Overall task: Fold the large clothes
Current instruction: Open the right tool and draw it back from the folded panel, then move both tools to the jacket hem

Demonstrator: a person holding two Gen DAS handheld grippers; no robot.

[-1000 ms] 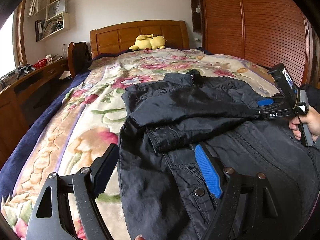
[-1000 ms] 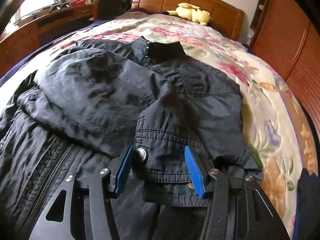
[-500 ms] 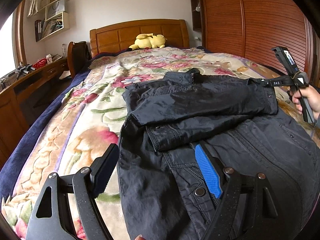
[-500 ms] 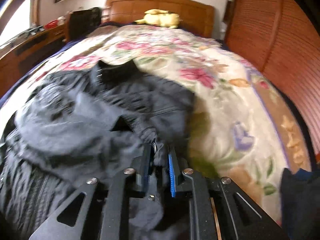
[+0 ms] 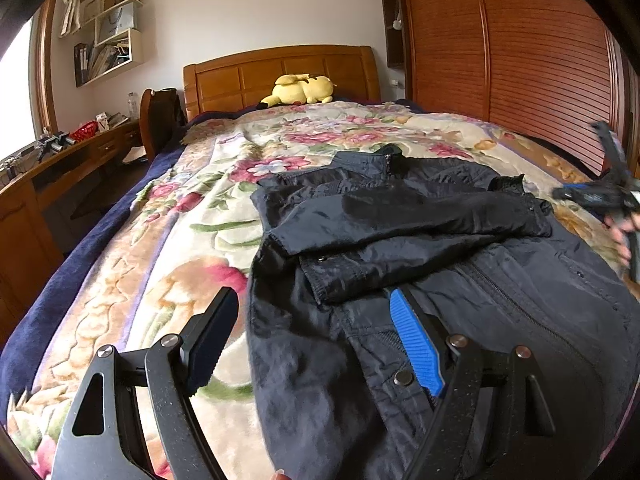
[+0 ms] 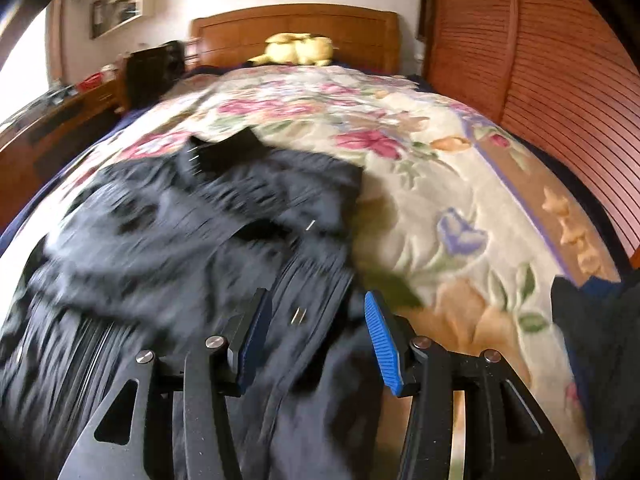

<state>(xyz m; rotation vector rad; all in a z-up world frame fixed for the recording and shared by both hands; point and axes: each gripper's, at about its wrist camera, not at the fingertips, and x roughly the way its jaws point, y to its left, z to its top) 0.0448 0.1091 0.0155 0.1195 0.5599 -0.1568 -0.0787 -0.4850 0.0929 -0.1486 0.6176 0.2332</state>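
The dark nylon jacket point(image 5: 420, 248) lies flat on the floral quilt point(image 5: 168, 264), sleeves folded across its chest. The right gripper point(image 6: 316, 332), jaws just reopened, holds nothing above the jacket's right edge. The left gripper point(image 5: 312, 336) stands released over the hem. Bare quilt extends to the wooden headboard point(image 5: 280, 72).

No legible text, label, brand or number anywhere in either view.
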